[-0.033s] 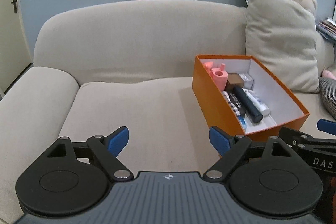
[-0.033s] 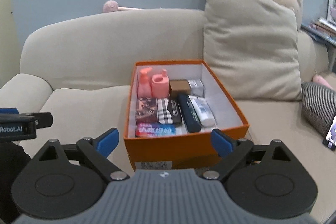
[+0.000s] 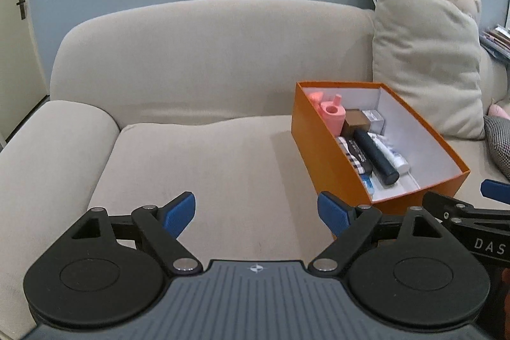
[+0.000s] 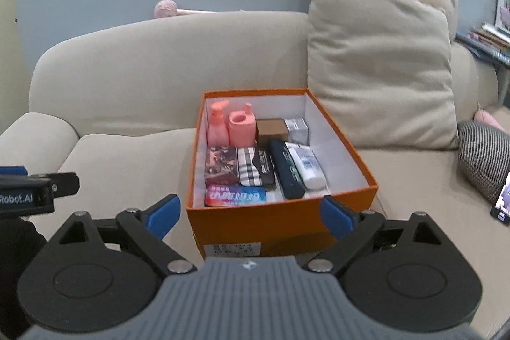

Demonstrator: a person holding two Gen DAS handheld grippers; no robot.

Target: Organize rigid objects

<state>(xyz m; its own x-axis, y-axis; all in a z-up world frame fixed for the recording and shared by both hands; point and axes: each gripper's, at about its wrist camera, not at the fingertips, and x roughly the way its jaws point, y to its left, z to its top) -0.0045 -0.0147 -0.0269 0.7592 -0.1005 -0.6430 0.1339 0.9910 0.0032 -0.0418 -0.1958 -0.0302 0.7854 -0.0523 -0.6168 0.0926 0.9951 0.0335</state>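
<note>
The left gripper (image 3: 255,214) is hovering over the sofa's (image 3: 197,168) bare seat, fingers spread wide apart, gripping nothing. The right gripper (image 4: 251,215) is facing the orange box (image 4: 280,222) head-on, fingers parted just as wide and empty, the near wall sitting between them. The box is resting mid-seat, long axis running away toward the backrest, bottles and packets lined up inside. The right gripper looks nearer.
</note>
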